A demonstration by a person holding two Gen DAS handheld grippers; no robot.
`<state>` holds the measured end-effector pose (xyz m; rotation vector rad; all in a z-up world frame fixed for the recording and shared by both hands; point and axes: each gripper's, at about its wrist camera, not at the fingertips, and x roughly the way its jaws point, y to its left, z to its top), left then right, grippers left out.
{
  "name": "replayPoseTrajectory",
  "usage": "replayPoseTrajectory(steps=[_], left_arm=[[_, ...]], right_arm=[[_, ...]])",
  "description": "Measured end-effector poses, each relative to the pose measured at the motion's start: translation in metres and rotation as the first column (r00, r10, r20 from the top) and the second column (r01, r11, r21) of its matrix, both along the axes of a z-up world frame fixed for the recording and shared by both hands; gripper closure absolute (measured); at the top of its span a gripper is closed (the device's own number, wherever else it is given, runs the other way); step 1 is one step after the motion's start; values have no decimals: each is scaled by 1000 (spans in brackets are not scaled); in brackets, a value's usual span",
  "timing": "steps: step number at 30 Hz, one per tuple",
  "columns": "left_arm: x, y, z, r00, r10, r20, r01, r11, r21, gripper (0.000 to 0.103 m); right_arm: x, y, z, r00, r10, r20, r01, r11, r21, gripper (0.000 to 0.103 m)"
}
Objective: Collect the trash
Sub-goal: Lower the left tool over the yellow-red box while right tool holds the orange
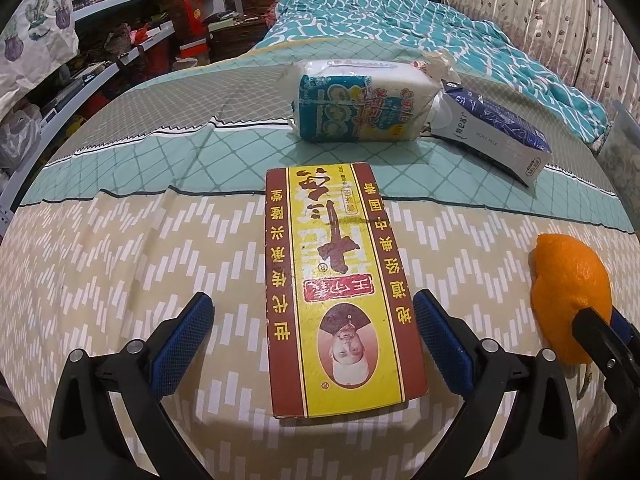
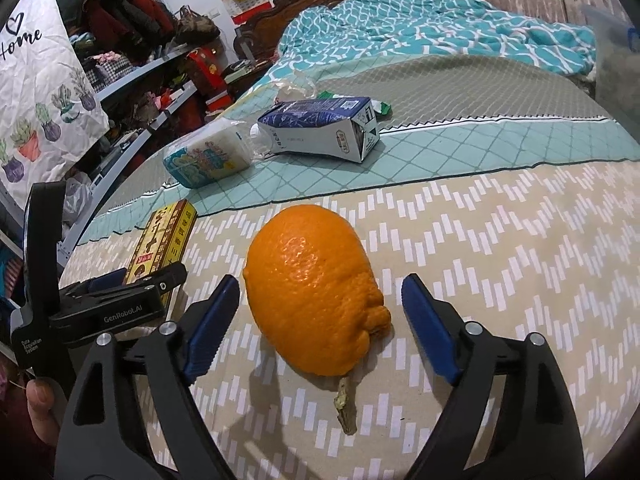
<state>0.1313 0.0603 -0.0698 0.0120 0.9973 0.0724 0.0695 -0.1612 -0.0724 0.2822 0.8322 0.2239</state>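
Observation:
A flat red and yellow carton (image 1: 340,288) lies on the bed between the fingers of my left gripper (image 1: 312,312), which is open around its near end without touching. It also shows in the right wrist view (image 2: 164,240). An orange (image 2: 312,292) with a short stem lies between the fingers of my right gripper (image 2: 320,292), which is open around it; the orange also shows at the right in the left wrist view (image 1: 568,296). Farther back lie a tissue pack (image 1: 356,104) and a blue and white milk carton (image 1: 492,132), both also in the right wrist view: pack (image 2: 208,160), carton (image 2: 320,128).
A rumpled teal quilt (image 1: 400,20) covers the far end of the bed. Cluttered shelves (image 1: 120,40) stand along the left side, with a printed bag (image 2: 40,92) hanging there. Curtains (image 1: 540,4) run along the right. A clear plastic bin (image 2: 612,36) sits at the far right.

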Motion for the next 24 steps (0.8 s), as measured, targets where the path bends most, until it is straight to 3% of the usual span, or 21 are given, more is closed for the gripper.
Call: replayPoseTrajectory(steps=[24], left_arm=[[-7,8,1,1000,26,3,-26,1000,5,8]], right_arm=[[2,13,-2,999,30,-11,-30,997,-65,20]])
